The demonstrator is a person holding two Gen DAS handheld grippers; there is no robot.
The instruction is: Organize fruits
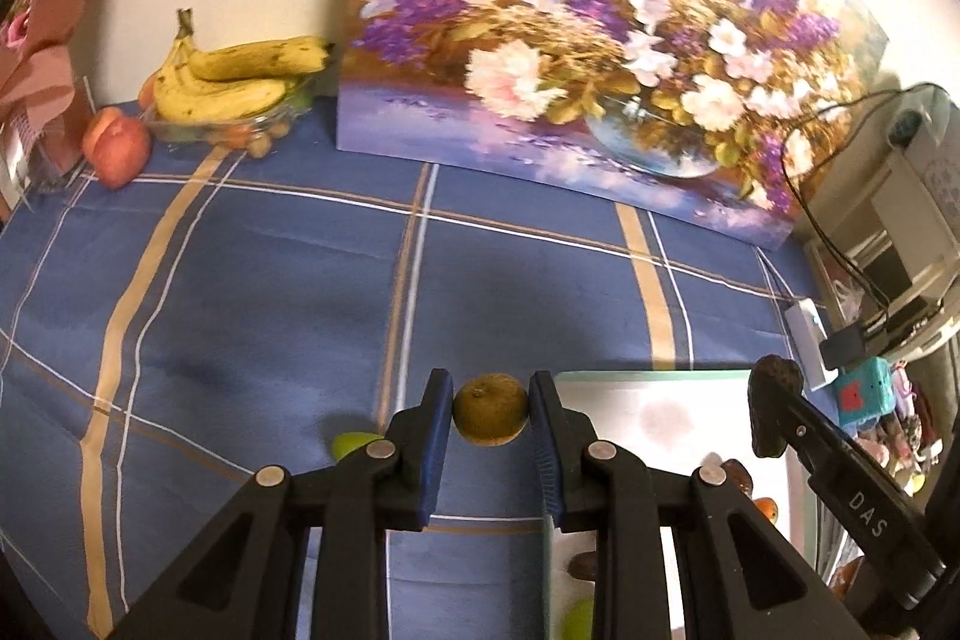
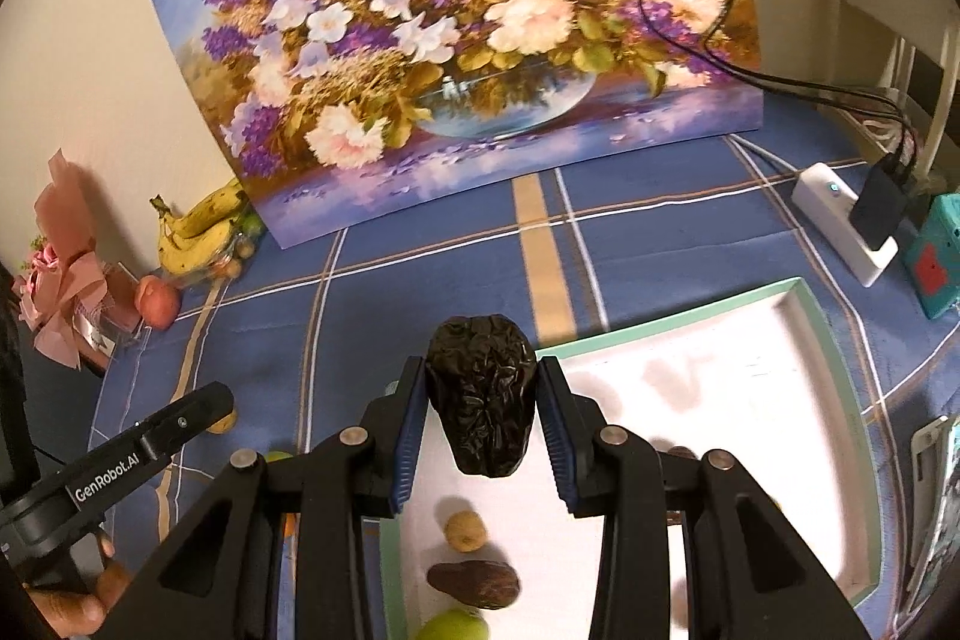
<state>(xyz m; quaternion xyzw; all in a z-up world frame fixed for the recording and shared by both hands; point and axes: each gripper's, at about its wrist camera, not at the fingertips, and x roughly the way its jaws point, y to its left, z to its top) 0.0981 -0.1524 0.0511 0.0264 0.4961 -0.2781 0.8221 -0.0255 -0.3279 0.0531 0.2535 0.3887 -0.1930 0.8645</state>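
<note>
Brown round fruit (image 1: 490,409) clamped between left jaws.

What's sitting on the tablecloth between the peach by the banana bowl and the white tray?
Nothing: in the right wrist view, only bare blue checked tablecloth lies between the peach and the white tray.

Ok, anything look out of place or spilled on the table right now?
Nothing spilled. A few strays: a peach sits on the cloth beside the glass dish of bananas rather than in it, and a small green fruit lies on the cloth just outside the white tray. Each hand-held gripper is closed on a fruit.
</note>
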